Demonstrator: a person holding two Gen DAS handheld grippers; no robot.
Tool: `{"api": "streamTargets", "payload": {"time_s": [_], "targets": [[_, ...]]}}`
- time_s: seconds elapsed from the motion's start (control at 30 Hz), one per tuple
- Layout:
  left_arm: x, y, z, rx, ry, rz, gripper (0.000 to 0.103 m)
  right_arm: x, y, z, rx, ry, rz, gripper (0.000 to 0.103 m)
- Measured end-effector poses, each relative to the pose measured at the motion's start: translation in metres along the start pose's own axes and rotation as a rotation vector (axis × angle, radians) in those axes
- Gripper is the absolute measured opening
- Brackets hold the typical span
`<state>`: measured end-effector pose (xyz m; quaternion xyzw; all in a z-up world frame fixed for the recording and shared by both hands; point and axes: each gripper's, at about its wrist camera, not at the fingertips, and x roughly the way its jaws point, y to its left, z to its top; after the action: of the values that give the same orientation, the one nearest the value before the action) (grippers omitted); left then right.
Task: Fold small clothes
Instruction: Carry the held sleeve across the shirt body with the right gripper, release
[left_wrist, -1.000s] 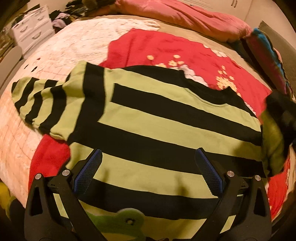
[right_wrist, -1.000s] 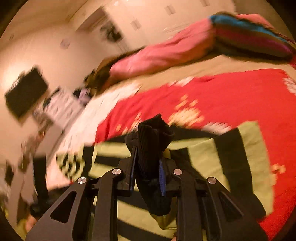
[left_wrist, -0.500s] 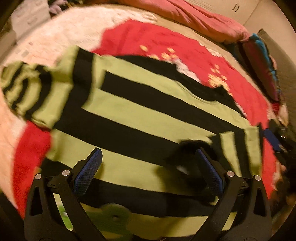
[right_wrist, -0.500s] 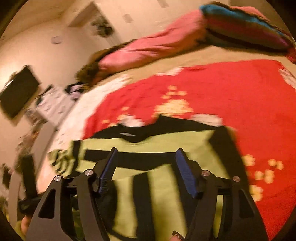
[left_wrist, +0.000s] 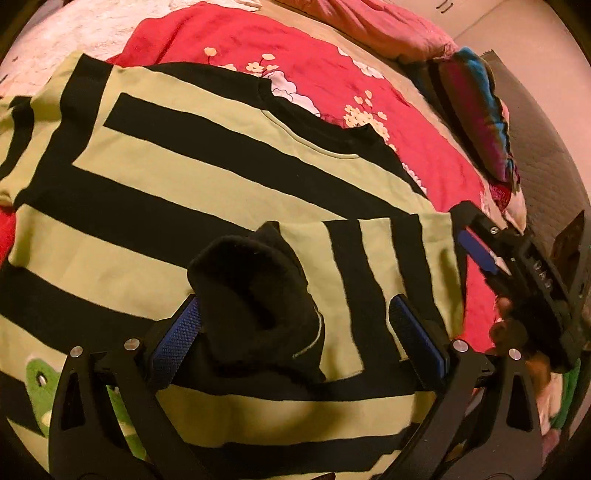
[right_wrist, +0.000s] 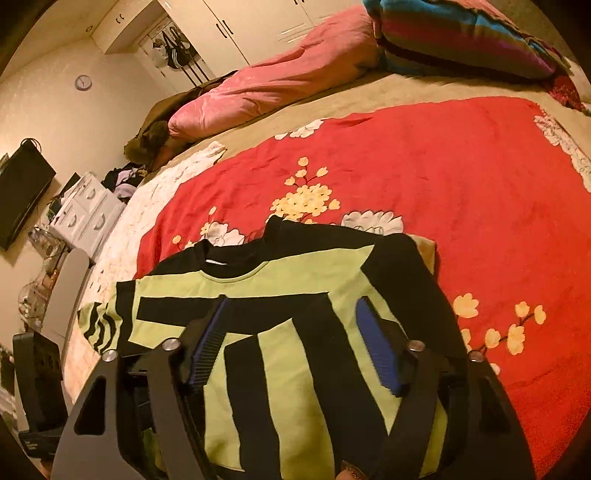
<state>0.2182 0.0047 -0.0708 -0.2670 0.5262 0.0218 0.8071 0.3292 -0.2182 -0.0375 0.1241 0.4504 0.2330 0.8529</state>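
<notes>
A green-and-black striped sweater (left_wrist: 184, 166) lies flat on the bed, neckline away from me. Its right sleeve (left_wrist: 373, 280) is folded across the body, and the black cuff (left_wrist: 255, 291) stands bunched up at the sleeve's end. My left gripper (left_wrist: 295, 301) is open with the cuff between its fingers, close to the left pad (left_wrist: 173, 339). In the right wrist view my right gripper (right_wrist: 291, 306) hovers over the folded sleeve (right_wrist: 295, 369). Its jaws are opening and the pads press on nothing. One of its blue pads (left_wrist: 480, 251) shows at the sweater's right edge.
The sweater rests on a red floral blanket (right_wrist: 443, 184). A pink duvet (right_wrist: 277, 85) and a striped pillow (right_wrist: 461, 37) lie at the far end of the bed. White drawers (right_wrist: 85, 210) and a dark screen (right_wrist: 22, 192) stand at the left. The other sleeve (right_wrist: 98, 325) spreads out leftward.
The right gripper let go of the black cuff, and the sleeve now lies folded over the body. My left gripper tilted down and moved so that the cuff sits between its fingers.
</notes>
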Motion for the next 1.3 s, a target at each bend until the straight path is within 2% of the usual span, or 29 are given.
{"api": "streamTargets", "payload": {"time_s": [0.1,0.2,0.27,0.33,0.37,0.4,0.47,0.53,0.63,0.7,0.77,0.9,1.03,1.1,1.2,1.3], "targets": [[0.007,0.006,0.003,-0.01,-0.011,0.04,0.094,-0.002,0.003,0.0,-0.032,-0.013,-0.036,0.069],[0.01,0.015,0.004,-0.062,-0.03,-0.031,0.092,-0.002,0.006,0.0,-0.058,-0.014,-0.056,0.069],[0.01,0.015,0.005,-0.061,-0.047,-0.049,0.065,-0.001,0.008,-0.001,-0.069,-0.01,-0.062,0.069],[0.009,0.015,0.008,-0.034,-0.064,-0.037,0.016,0.001,0.007,-0.001,-0.065,-0.004,-0.06,0.069],[0.007,0.017,0.01,-0.033,-0.068,-0.059,0.007,0.001,0.006,-0.001,-0.062,-0.003,-0.06,0.069],[0.003,0.019,0.012,-0.032,-0.073,-0.07,0.004,0.001,0.005,-0.001,-0.058,-0.002,-0.061,0.069],[-0.008,0.021,0.018,-0.015,-0.1,-0.079,0.003,0.0,0.002,0.0,-0.048,-0.007,-0.062,0.069],[-0.03,0.022,0.028,0.018,-0.17,-0.081,0.003,-0.003,-0.001,0.002,-0.039,-0.018,-0.071,0.069],[-0.064,0.025,0.046,0.082,-0.301,-0.009,0.003,-0.008,-0.004,0.004,-0.036,-0.045,-0.099,0.069],[-0.076,0.03,0.057,0.103,-0.342,0.025,0.003,-0.007,-0.005,0.004,-0.044,-0.042,-0.105,0.069],[-0.078,0.039,0.067,0.104,-0.346,0.035,0.003,-0.003,-0.004,0.003,-0.046,-0.025,-0.101,0.069],[-0.048,0.059,0.079,0.085,-0.26,0.071,0.007,0.011,0.008,-0.005,-0.109,0.028,-0.108,0.069],[-0.027,0.083,0.078,0.018,-0.206,0.11,0.018,0.032,0.023,-0.018,-0.208,0.106,-0.126,0.069],[-0.031,0.093,0.075,-0.001,-0.222,0.149,0.022,0.043,0.024,-0.024,-0.235,0.155,-0.142,0.069],[-0.054,0.1,0.073,0.01,-0.288,0.22,0.03,0.054,0.02,-0.03,-0.229,0.215,-0.173,0.069],[-0.073,0.091,0.068,0.045,-0.335,0.238,0.03,0.052,0.015,-0.03,-0.212,0.211,-0.187,0.069]]}}
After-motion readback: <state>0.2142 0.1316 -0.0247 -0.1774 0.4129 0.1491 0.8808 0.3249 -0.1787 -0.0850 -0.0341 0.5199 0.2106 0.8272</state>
